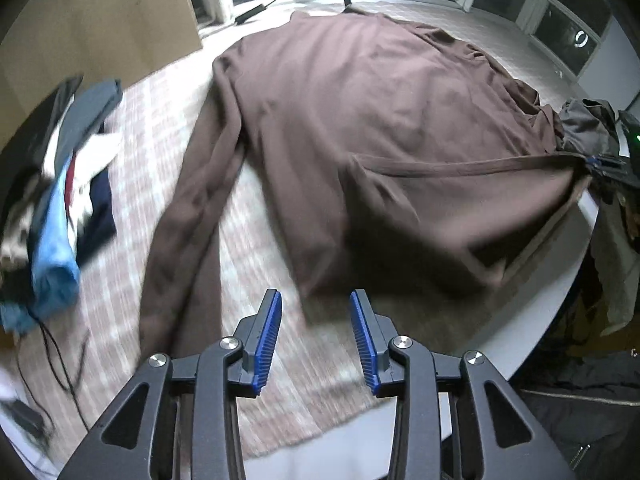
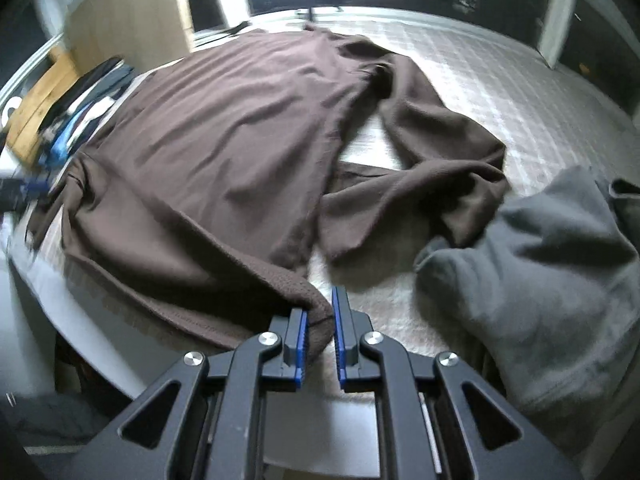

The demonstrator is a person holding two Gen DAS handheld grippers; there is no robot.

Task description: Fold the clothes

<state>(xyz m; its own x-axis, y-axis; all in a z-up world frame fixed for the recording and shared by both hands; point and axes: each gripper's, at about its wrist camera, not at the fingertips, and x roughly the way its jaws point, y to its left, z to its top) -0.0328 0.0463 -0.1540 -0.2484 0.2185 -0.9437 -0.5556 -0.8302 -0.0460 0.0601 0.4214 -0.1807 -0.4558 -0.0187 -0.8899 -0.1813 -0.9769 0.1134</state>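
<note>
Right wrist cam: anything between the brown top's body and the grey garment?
Yes: the brown top has its own crumpled sleeve lying there, reaching the grey garment; pale cloth beneath.

No legible text anywhere.

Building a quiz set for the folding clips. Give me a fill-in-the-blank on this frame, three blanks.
1. The right gripper is shut on the ___ garment's hem.
2. The left gripper's jaws are open and hold ___.
3. The heaped garment near the right gripper is ___ in colour.

Missing words: brown; nothing; grey
</note>
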